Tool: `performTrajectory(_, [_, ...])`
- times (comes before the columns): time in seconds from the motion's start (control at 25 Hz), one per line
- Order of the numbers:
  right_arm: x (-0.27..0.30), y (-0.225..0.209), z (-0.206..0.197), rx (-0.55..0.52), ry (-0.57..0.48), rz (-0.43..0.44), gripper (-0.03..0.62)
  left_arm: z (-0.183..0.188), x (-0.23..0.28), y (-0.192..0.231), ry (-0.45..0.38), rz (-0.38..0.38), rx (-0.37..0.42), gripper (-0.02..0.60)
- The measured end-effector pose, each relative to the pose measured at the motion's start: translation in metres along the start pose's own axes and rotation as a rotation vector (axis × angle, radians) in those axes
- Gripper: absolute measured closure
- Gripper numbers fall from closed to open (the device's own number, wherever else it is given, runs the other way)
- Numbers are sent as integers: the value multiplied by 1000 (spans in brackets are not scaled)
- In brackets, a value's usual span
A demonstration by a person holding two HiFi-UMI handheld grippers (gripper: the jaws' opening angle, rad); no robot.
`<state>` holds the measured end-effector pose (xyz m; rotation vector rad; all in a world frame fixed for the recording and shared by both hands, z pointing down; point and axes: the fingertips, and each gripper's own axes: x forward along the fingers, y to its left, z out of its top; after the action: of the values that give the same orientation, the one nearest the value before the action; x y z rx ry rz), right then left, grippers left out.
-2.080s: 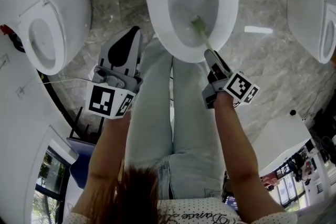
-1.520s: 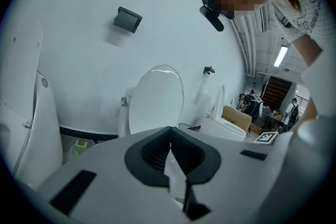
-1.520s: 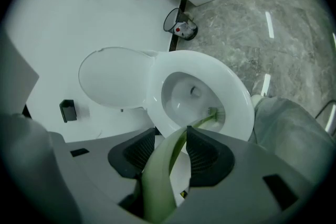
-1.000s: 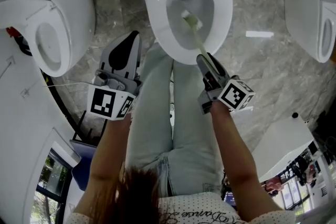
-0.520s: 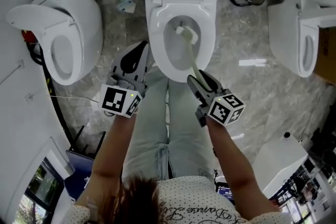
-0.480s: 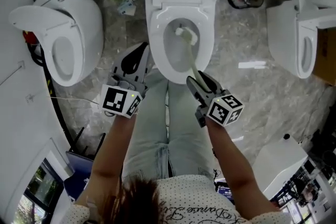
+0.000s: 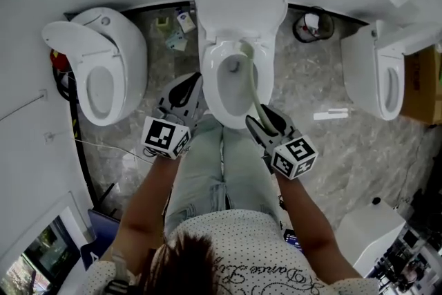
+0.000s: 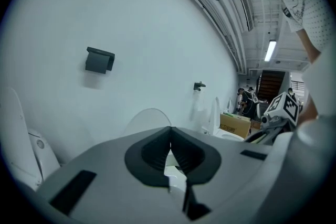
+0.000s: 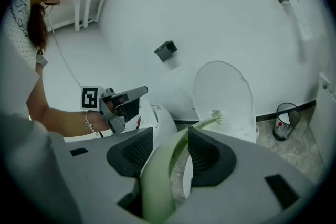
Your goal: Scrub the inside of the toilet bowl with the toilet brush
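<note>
Clamping pale green plastic toilet brush by lower handle with right hand-held gripper, jaws clenched on it. Found bristle head at 12 o'clock of white ceramic toilet bowl, near rear rim. Found left hand-held gripper squeezed closed on nothing, at 8 o'clock of bowl. Judged light, slender, springy, likely slick when wet; best gripped firmly low on handle against twisting.
</note>
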<state>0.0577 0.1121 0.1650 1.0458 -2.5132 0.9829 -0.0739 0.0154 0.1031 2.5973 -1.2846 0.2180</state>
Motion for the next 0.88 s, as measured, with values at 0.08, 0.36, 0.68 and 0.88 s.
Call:
performTrajectory(0.08, [-6, 4, 16, -47, -18, 6, 398, 14, -5, -1, -14, 9, -2, 577])
performTrajectory(0.36, [-34, 12, 83, -187, -128, 8, 398, 52, -28, -10, -43, 42, 14, 577])
performTrajectory(0.68, [-61, 28, 160, -322, -282, 23, 398, 99, -41, -22, -88, 60, 62, 577])
performTrajectory(0.88, [-73, 40, 189, -369, -349, 11, 398, 124, -52, -24, -130, 65, 83, 577])
